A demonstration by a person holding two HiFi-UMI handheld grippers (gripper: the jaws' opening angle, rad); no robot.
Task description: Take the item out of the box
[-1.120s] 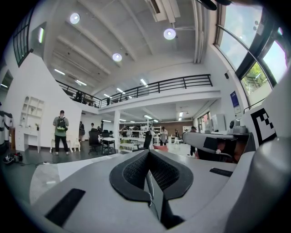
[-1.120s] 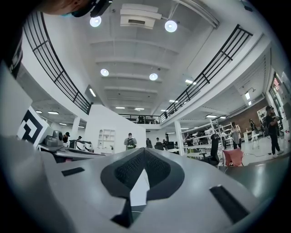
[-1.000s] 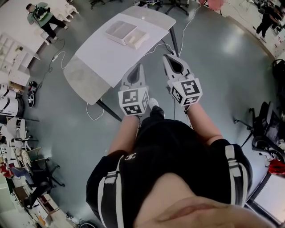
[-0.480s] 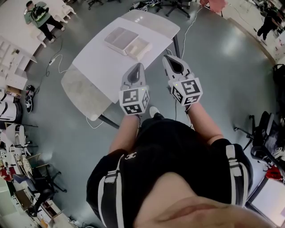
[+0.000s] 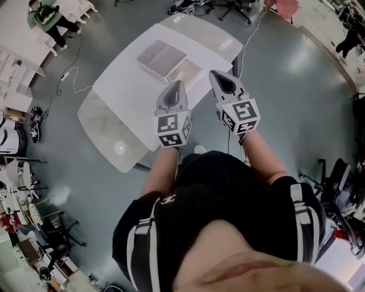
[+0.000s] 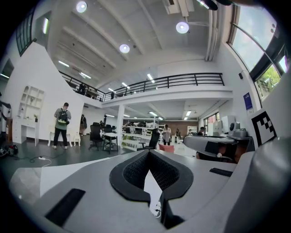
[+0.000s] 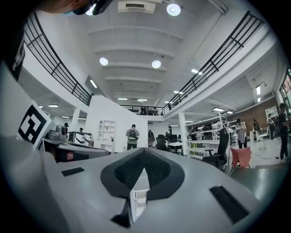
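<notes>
My left gripper (image 5: pixel 176 85) and right gripper (image 5: pixel 217 74) are both closed and empty, short of the box (image 5: pixel 162 57) on the table (image 5: pixel 117 85); I should step closer and open the jaws before reaching in.

A white table (image 5: pixel 131 85) stands on grey floor (image 5: pixel 285 85). Beyond its far-left corner is a person in green (image 5: pixel 44 14), and past its far-right end a pink chair (image 5: pixel 283 5).

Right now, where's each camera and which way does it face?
Head view: on the head, steeply down at table, box; shows torso, forearms, left gripper, right gripper.
Left gripper view: on left gripper, along its shut jaws into the hall.
Right gripper view: on right gripper, likewise.
Shared: both gripper views catch the backpack person.
</notes>
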